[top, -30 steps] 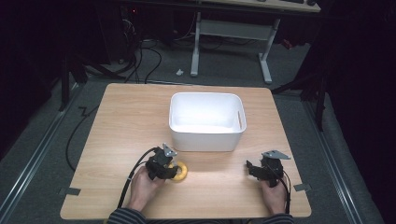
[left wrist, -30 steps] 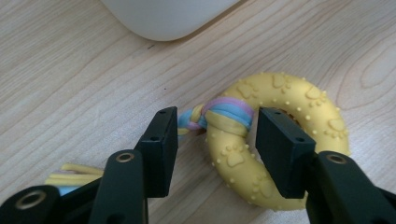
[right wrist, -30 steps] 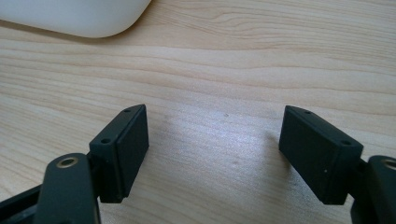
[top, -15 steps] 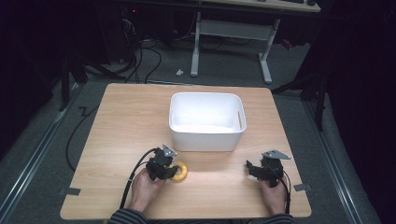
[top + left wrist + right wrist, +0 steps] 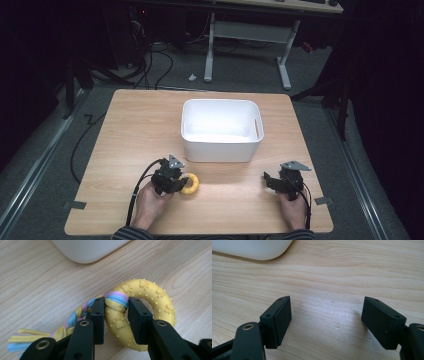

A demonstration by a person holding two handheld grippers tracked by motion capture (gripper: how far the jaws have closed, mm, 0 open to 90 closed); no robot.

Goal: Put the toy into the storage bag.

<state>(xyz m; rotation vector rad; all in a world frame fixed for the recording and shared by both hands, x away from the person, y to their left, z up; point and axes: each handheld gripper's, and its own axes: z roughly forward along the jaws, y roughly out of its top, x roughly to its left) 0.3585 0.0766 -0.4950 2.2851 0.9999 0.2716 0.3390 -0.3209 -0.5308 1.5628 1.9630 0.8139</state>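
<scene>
Closing on the yellow ring toy (image 5: 140, 315) at the bench's (image 5: 125, 130) seven o'clock, your left gripper (image 5: 115, 320) pinches its rope-wrapped rim; lift straight, towards the white bin (image 5: 221, 129) at twelve. Right gripper (image 5: 325, 322) rests wide, empty.

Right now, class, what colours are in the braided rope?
Yellow, blue and pink on the rope; clearest in the left gripper view.
</scene>
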